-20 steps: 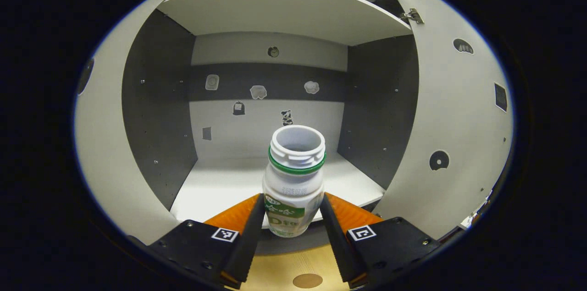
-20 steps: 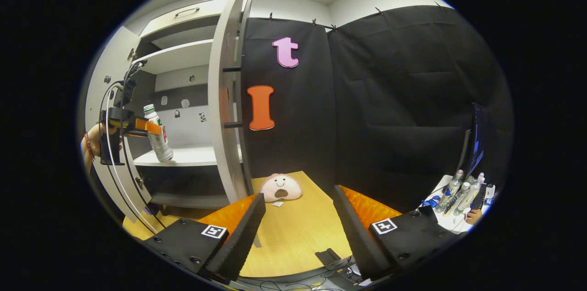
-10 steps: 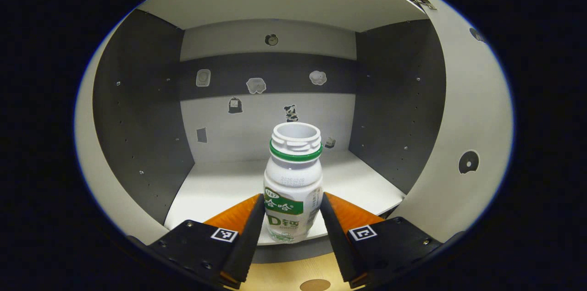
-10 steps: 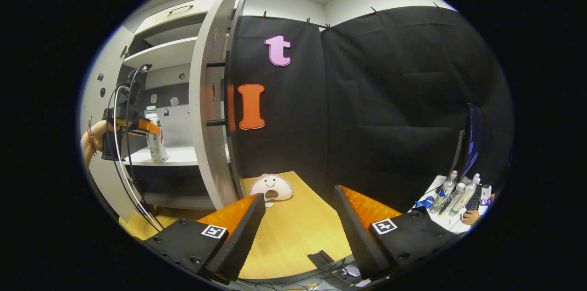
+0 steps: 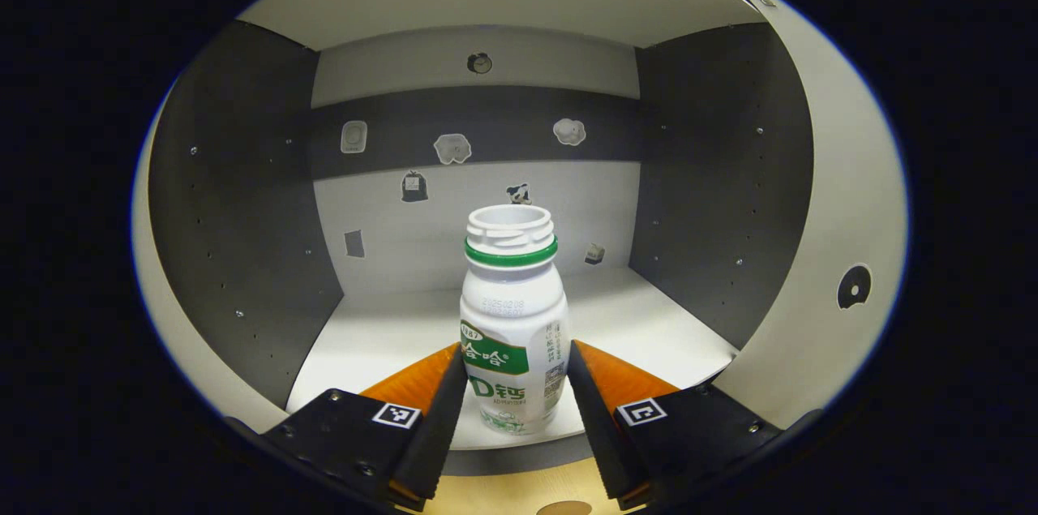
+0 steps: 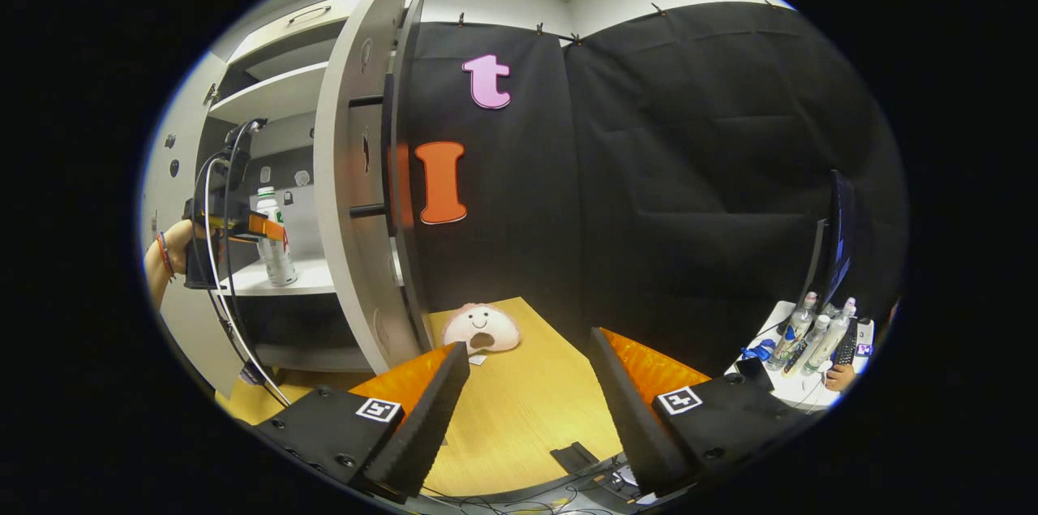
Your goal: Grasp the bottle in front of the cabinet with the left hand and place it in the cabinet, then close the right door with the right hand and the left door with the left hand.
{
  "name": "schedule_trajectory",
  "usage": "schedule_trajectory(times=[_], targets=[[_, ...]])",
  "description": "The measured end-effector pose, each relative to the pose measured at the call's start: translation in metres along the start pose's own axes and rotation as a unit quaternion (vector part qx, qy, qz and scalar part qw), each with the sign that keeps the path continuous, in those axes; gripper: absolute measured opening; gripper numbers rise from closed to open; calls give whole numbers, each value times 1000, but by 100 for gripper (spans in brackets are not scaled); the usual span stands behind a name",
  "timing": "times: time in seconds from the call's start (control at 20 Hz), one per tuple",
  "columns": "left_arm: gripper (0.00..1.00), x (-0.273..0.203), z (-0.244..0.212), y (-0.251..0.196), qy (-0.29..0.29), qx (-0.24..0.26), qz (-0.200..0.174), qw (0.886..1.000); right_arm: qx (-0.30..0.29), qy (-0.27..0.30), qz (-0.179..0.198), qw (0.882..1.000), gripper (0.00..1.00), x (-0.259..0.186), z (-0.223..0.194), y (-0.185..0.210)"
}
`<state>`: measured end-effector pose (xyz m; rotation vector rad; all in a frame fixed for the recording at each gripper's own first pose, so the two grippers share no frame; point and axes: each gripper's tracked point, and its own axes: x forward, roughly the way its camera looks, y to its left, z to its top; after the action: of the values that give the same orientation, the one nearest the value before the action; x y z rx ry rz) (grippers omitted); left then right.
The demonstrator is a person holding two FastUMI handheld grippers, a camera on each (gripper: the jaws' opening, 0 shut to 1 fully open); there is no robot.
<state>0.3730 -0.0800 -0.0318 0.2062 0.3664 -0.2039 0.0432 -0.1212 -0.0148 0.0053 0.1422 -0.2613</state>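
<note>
In the left gripper view the left gripper (image 5: 512, 418) pinches the bottle (image 5: 512, 328), one finger pressed on each side of its lower body. The bottle is white with a green ring under its open neck and a green label, and it stands upright at the near edge of the cabinet's shelf (image 5: 649, 328); whether its base rests on the shelf or hangs just over it cannot be told. The cabinet (image 5: 243, 199) has dark side walls and a back wall banded pale and dark, with small stickers (image 5: 452, 148) on it. The right door (image 5: 843, 199) stands open at the right, with a round dark mark on its inner face. In the right gripper view the right gripper (image 6: 527, 418) has its fingers spread with nothing between them, over a wooden table (image 6: 519, 409), well apart from the cabinet. On the far part of the table, near the open door (image 6: 357, 199), lies a pink plush toy (image 6: 481, 328). Far to the left, a hand (image 6: 166, 255) holds the left gripper (image 6: 263, 227) at the shelf (image 6: 312, 280), clamped on the upright bottle (image 6: 272, 243). At the far right, clear bottles (image 6: 811, 336) stand on a side table.
</note>
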Motion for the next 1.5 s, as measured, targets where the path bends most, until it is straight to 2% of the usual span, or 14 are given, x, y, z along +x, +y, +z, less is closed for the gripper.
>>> schedule_trajectory(times=[0.1,0.15,0.25,0.55,0.85,0.95,1.25,1.35,1.5], targets=[[78,-5,-1,-1,-5,-7,1,1000,-2,0,4,1000,99,0,-1,3],[89,-10,-4,-1,-8,-14,1,1000,-4,-1,5,1000,99,-1,-1,4],[95,-28,-6,-2,-17,-25,1,1000,-5,-3,10,1000,99,1,1,8],[96,-101,-3,2,-51,-63,-15,997,-15,-18,29,999,99,2,12,24],[96,-191,0,29,-95,-81,17,992,-20,-29,49,998,99,14,26,32],[96,-223,-8,39,-104,-89,29,990,-31,-29,43,998,99,23,28,30],[99,-295,-33,74,-117,-66,85,987,-40,-24,52,998,99,47,23,33],[96,-321,-34,83,-124,-58,102,985,-44,-26,57,997,99,58,23,37],[95,-348,-32,95,-138,-60,110,982,-51,-38,64,996,99,67,29,44]])
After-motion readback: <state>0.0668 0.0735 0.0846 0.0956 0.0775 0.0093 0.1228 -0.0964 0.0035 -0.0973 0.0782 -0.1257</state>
